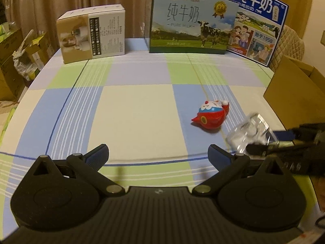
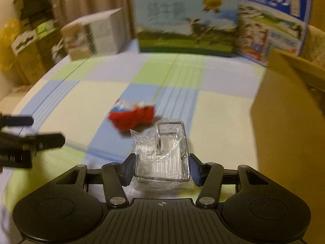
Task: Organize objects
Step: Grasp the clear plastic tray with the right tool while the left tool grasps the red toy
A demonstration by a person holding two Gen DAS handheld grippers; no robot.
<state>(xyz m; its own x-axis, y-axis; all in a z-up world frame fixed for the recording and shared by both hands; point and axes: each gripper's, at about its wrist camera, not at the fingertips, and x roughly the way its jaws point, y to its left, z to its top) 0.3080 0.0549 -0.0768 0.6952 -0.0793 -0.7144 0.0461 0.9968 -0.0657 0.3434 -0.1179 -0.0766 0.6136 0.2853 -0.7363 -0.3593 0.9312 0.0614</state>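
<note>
Your right gripper [image 2: 161, 165] has its 2 fingers clamped on a clear plastic box [image 2: 162, 154] wrapped in crinkly film, held just above the checked tablecloth [image 1: 132, 101]. Your left gripper [image 1: 158, 156] hangs over the cloth with its fingers spread wide and nothing between them.

Just beyond the clear box lies a red toy figure [image 1: 211, 116] with a white-and-blue face, tipped on its side, close to the box; in the right wrist view it sits directly ahead of your held box. To the right stands a brown cardboard box [image 1: 292, 93], flaps up, its far side cut off by the frame. Along the back edge of the table you have 3 cartons: a beige-and-white box [image 1: 93, 34] on the left, a milk carton with a cow [image 1: 191, 20] in the middle, and a blue milk carton [image 1: 258, 22] tilted behind it.

The right wrist view is badly smeared, so carton print there is unreadable. More boxes pile up off the table's left side, details hard to make out.
</note>
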